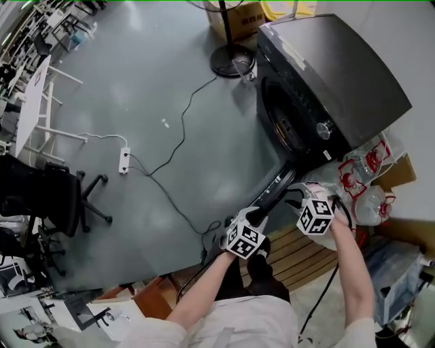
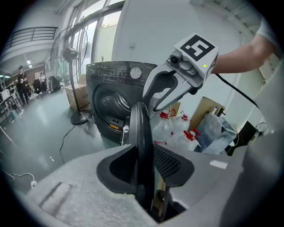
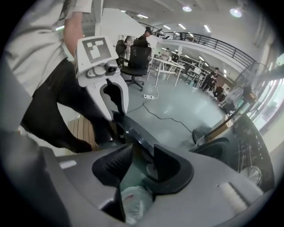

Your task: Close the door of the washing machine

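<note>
The dark washing machine stands at the upper right of the head view, its round door swung wide open towards me and seen edge-on. My left gripper is at the door's outer end. In the left gripper view the door's rim fills the gap between both pads. My right gripper is further along the same rim, nearer the machine. In the right gripper view its jaws stand apart, with the door's edge between them and untouched.
A fan stand and a cardboard box sit left of the machine. A cable runs across the grey floor to a power strip. Plastic water bottles lie right of the door. Behind me are wooden slats, and an office chair stands at the left.
</note>
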